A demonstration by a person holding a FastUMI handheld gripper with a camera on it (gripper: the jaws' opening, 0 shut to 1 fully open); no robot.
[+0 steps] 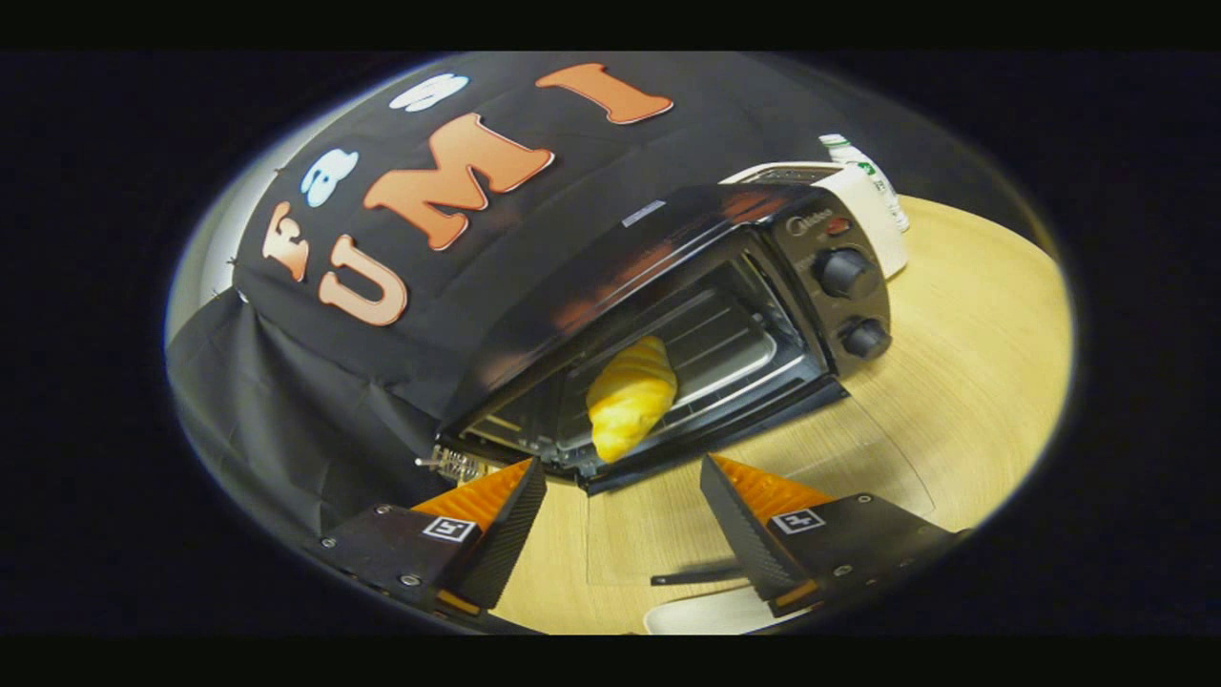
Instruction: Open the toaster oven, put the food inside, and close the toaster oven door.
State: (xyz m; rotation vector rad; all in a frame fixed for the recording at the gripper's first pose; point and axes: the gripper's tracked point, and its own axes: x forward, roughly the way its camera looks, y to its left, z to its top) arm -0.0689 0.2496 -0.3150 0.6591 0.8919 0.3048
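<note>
The black toaster oven (725,286) stands on the wooden table with its glass door (763,496) folded down flat toward me. A yellow croissant (631,393) lies on the rack in the oven's mouth, its near end reaching the front edge of the opening. My gripper (622,463) is open, its fingers spread wide just short of the croissant and apart from it. Nothing sits between them. Both fingers hover over the lowered door, whose dark handle (696,575) lies close to the right finger.
Two knobs (847,272) sit on the oven's right panel. A white appliance (873,205) and a bottle (849,153) stand behind the oven. A white plate's edge (706,615) lies on the table (973,382) beneath my fingers. Black cloth hangs left of the oven.
</note>
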